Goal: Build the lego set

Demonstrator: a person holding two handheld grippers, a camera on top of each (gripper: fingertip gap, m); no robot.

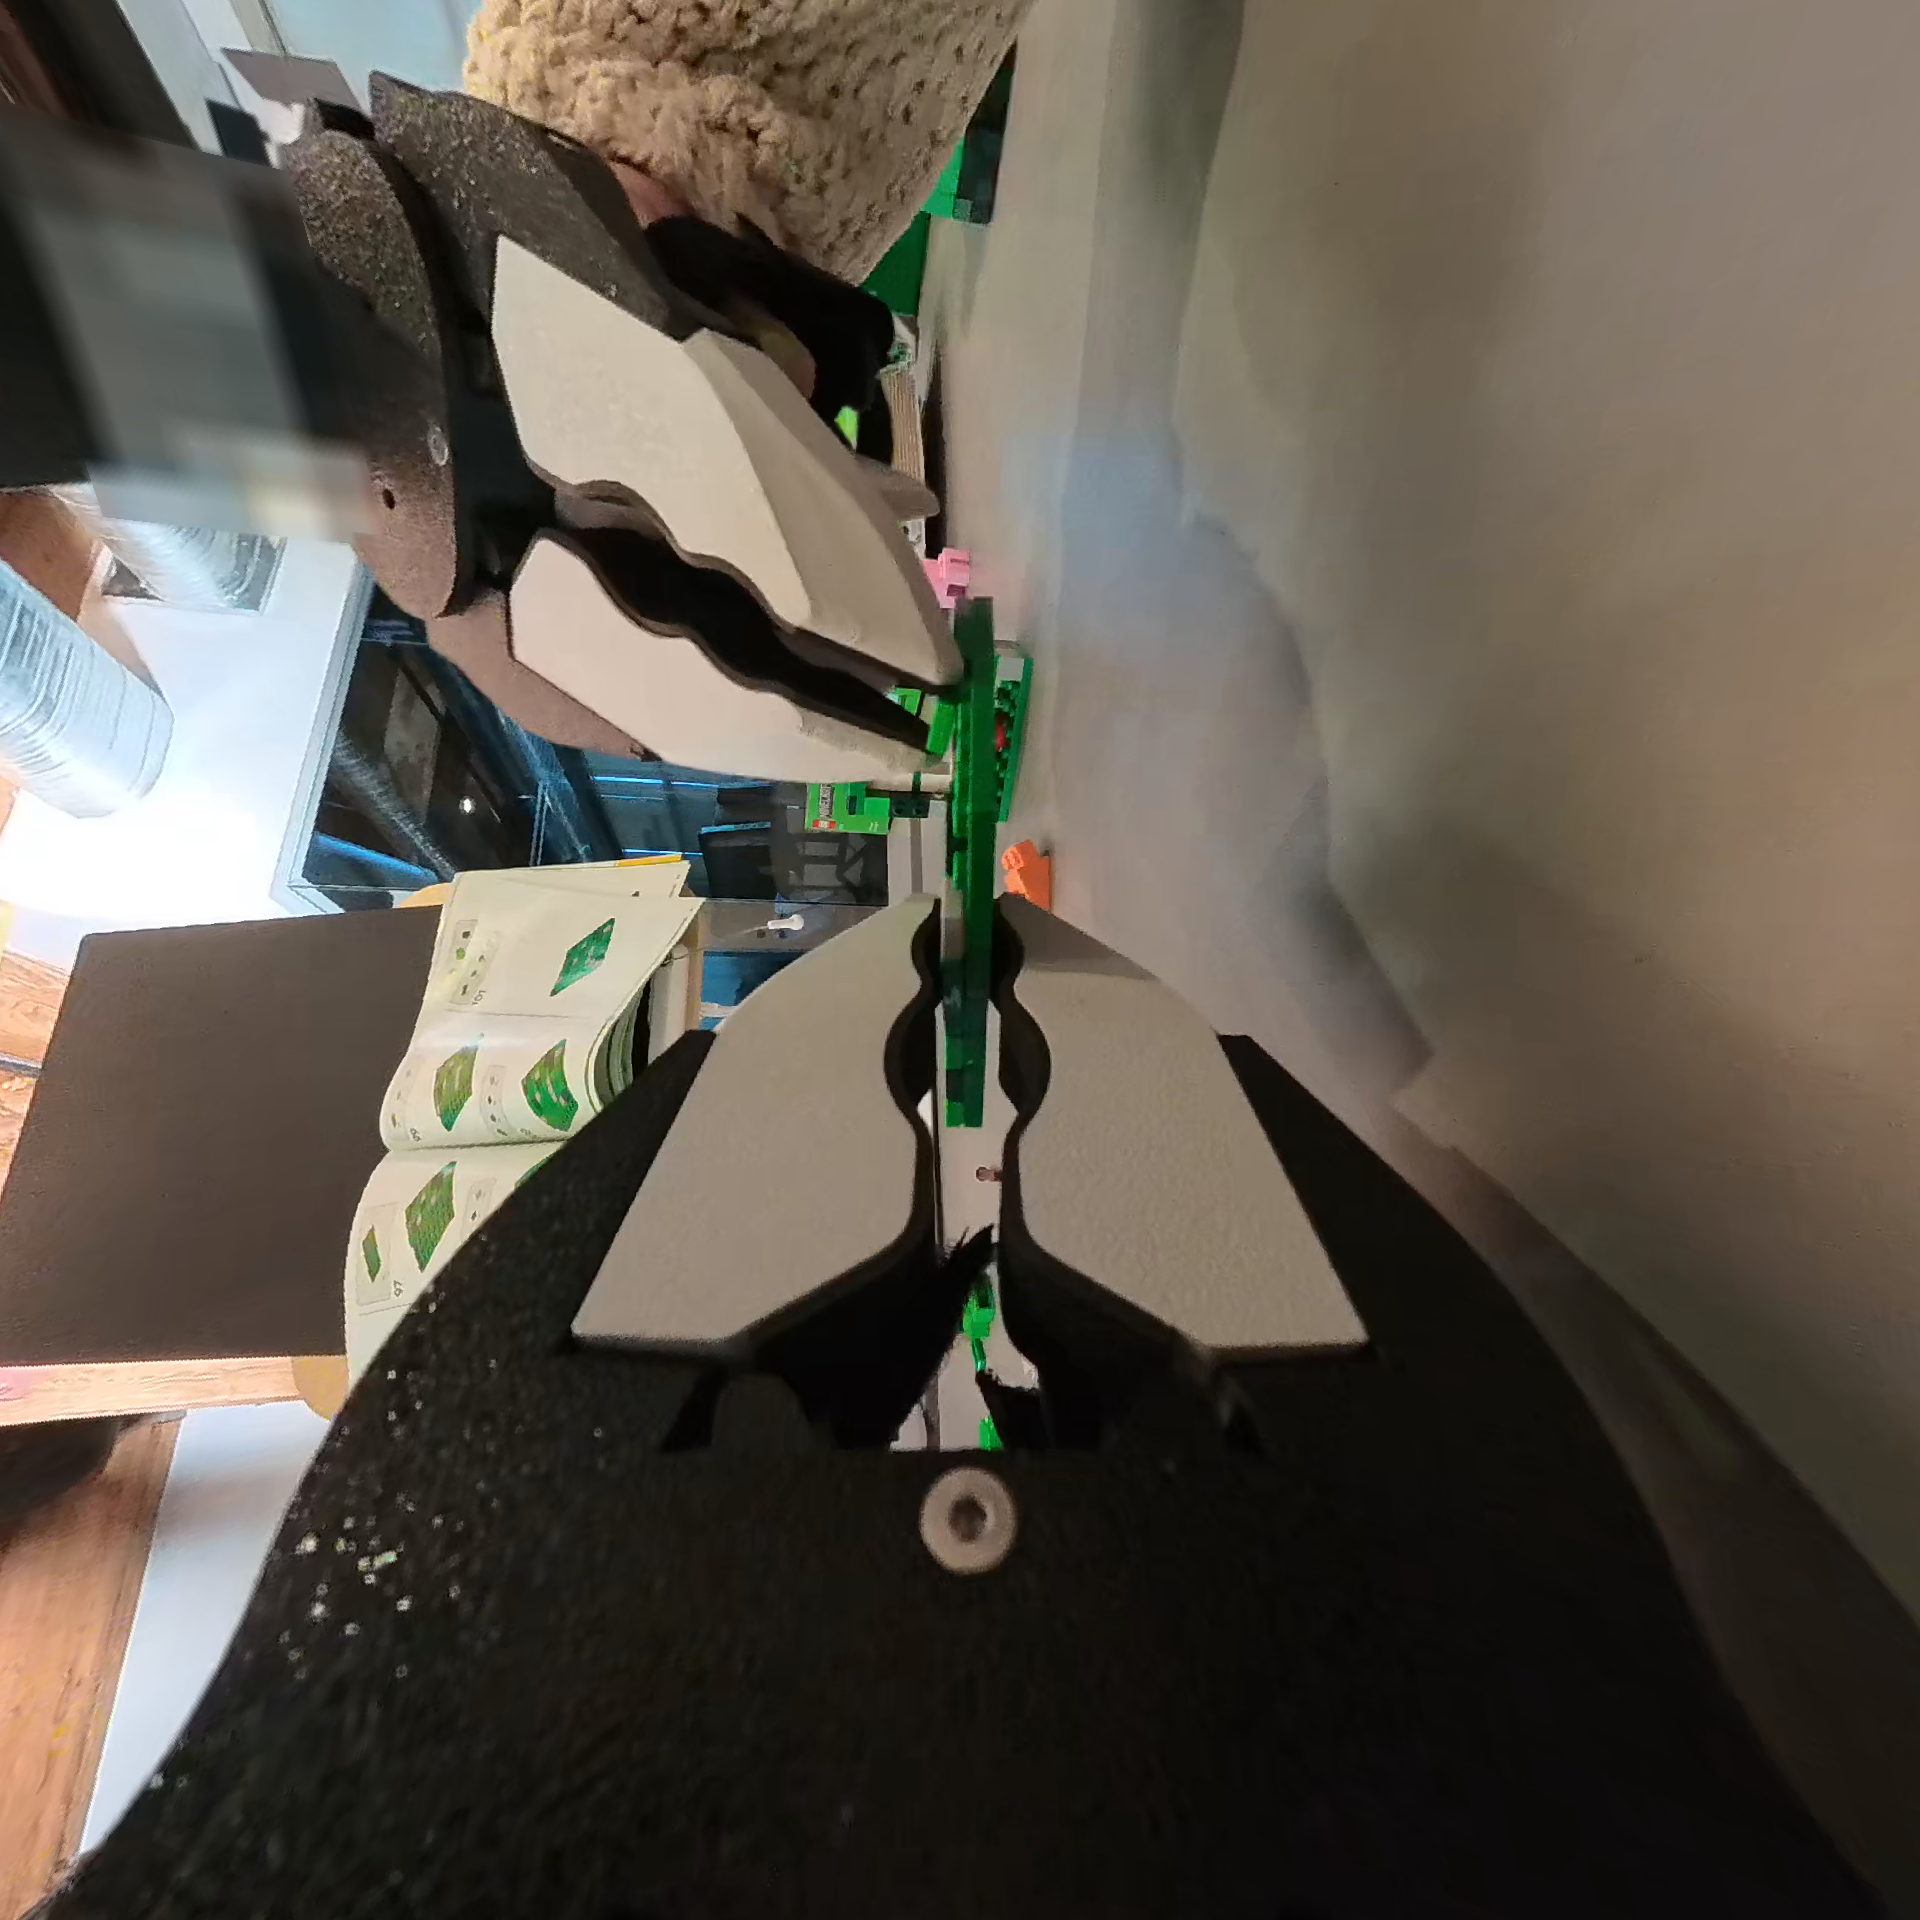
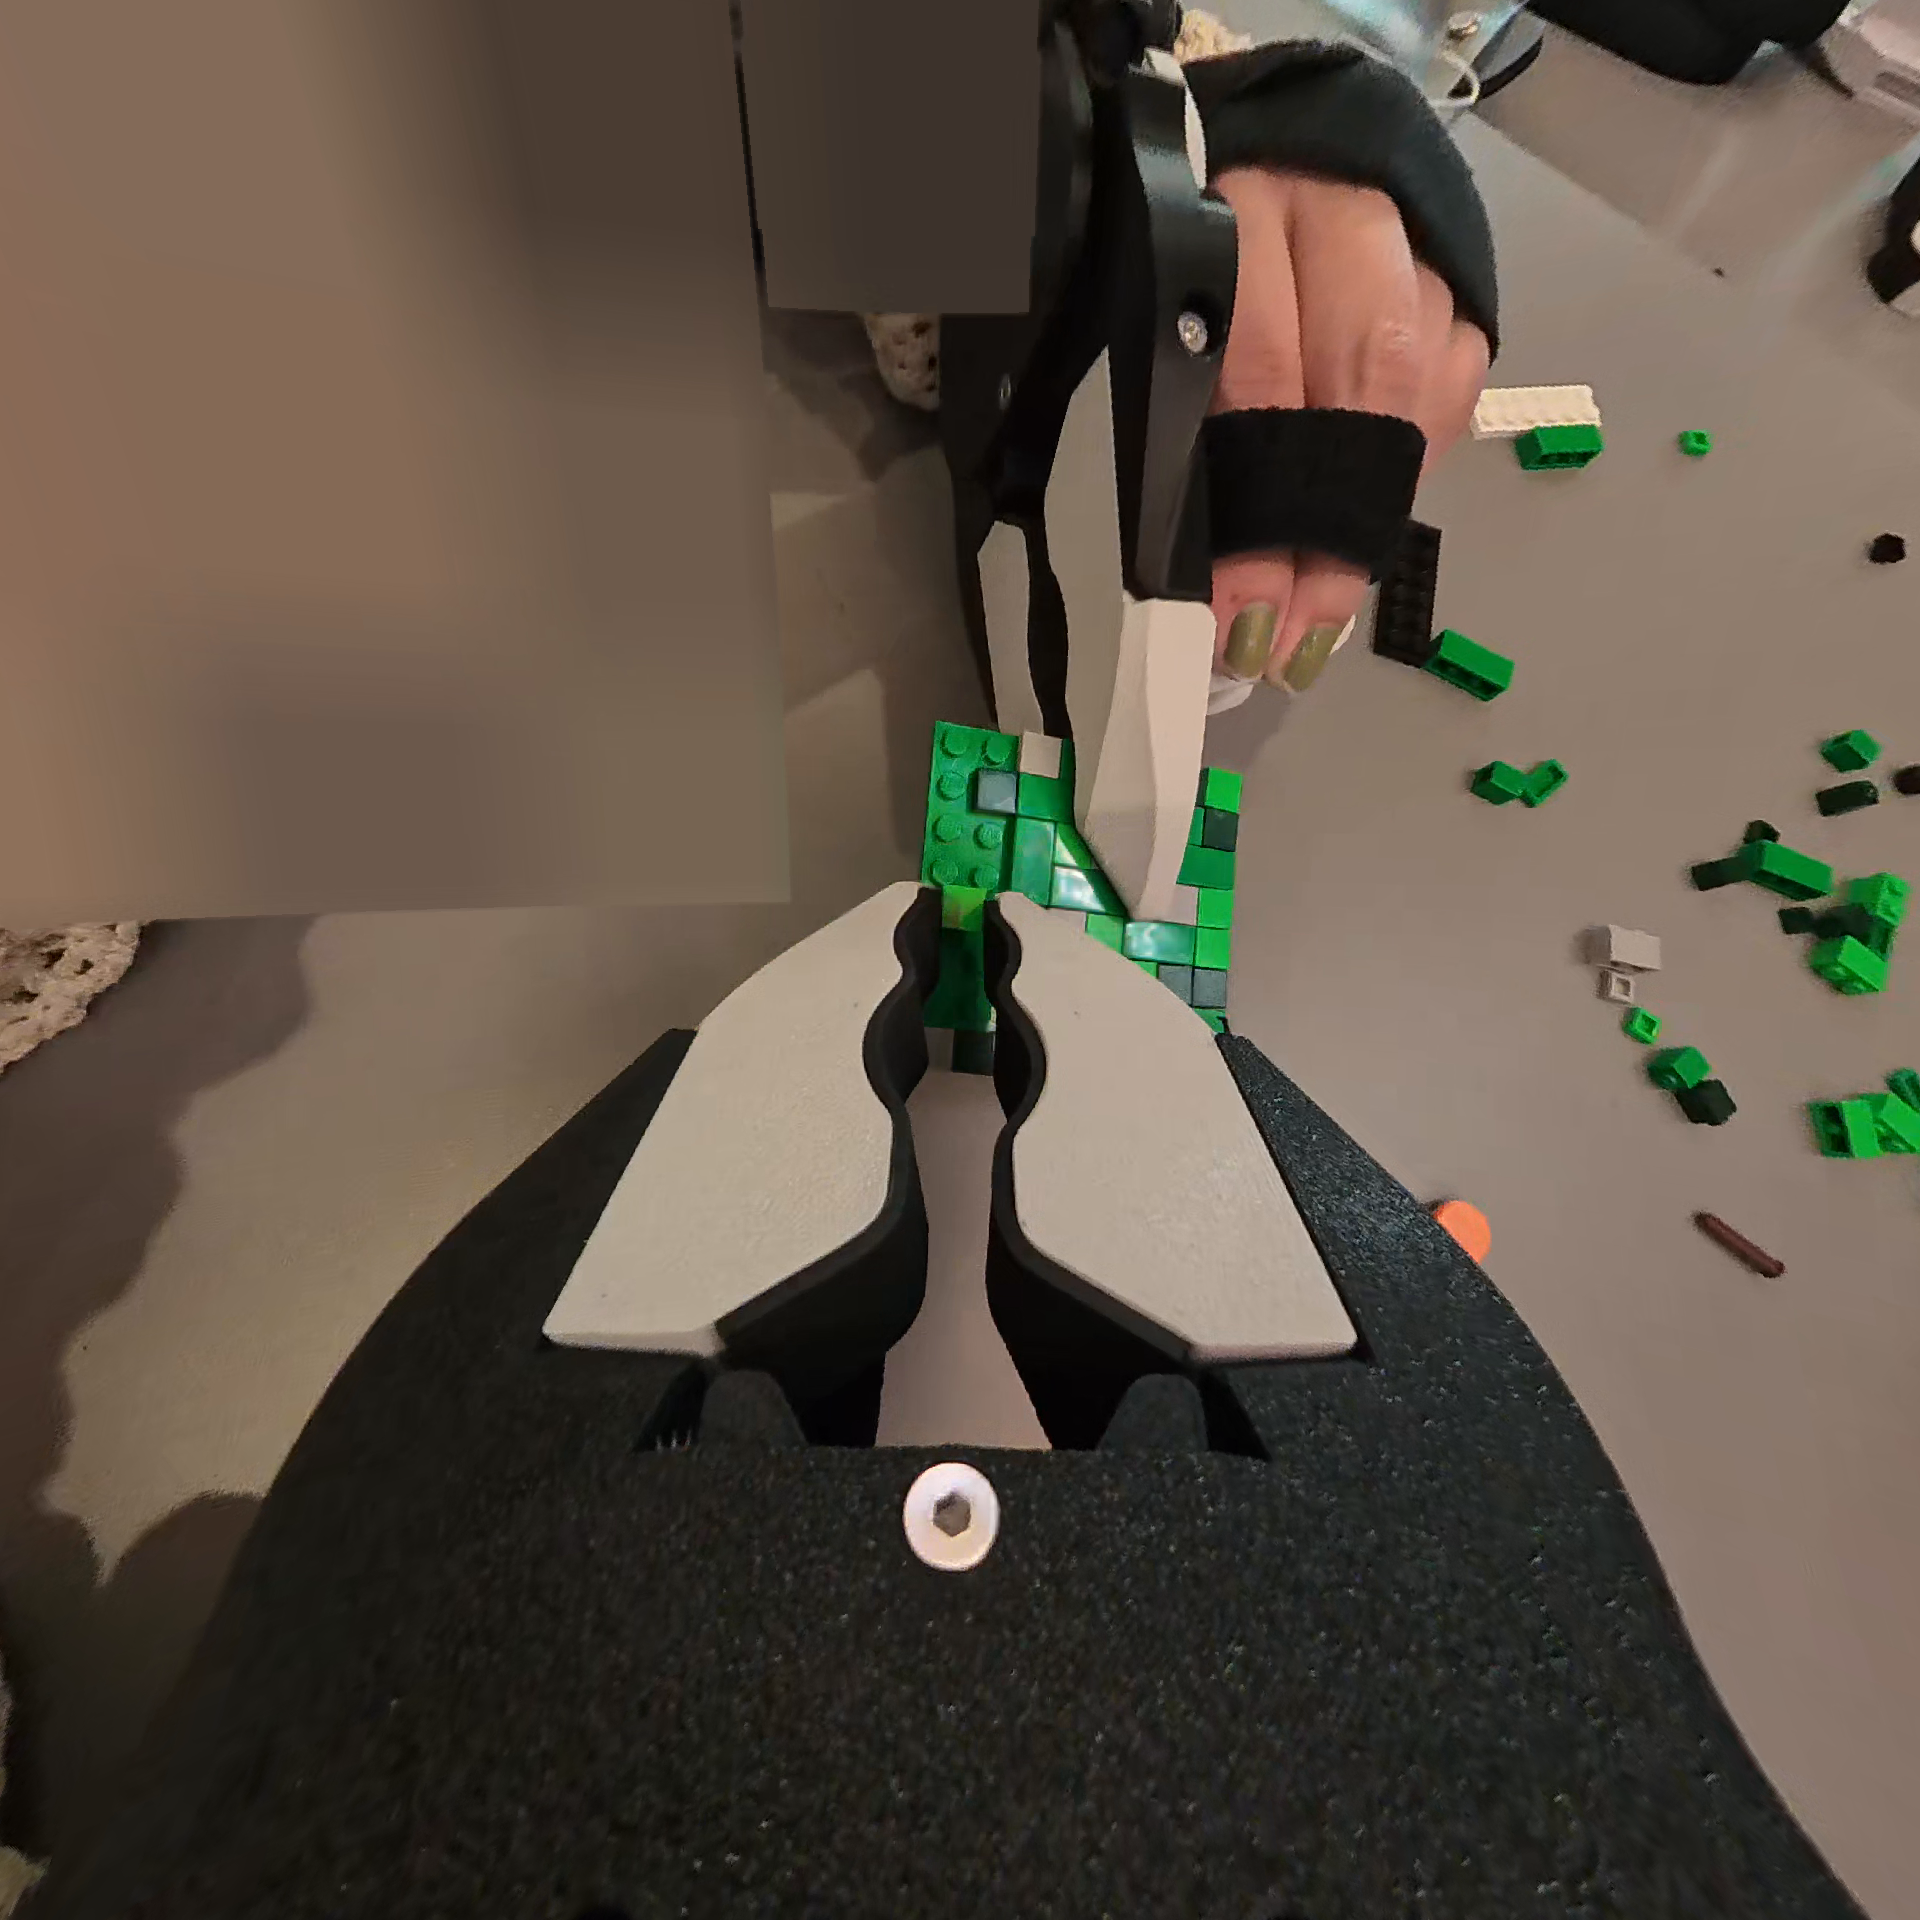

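The left gripper (image 1: 971,925) pinches the edge of a green lego plate (image 1: 971,831) resting on a grey table (image 1: 1558,623). Just beyond, the right gripper (image 2: 954,904) clamps a small green piece (image 2: 961,906) over the plate; farther off, loose bricks (image 2: 1849,935) scatter rightward and an open instruction booklet (image 1: 520,1039) stands behind.

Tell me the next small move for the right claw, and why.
Probably press its small green tile down onto the green plate. The right claw holds the tile at the plate's surface, while the left claw clamps the plate's edge steady.
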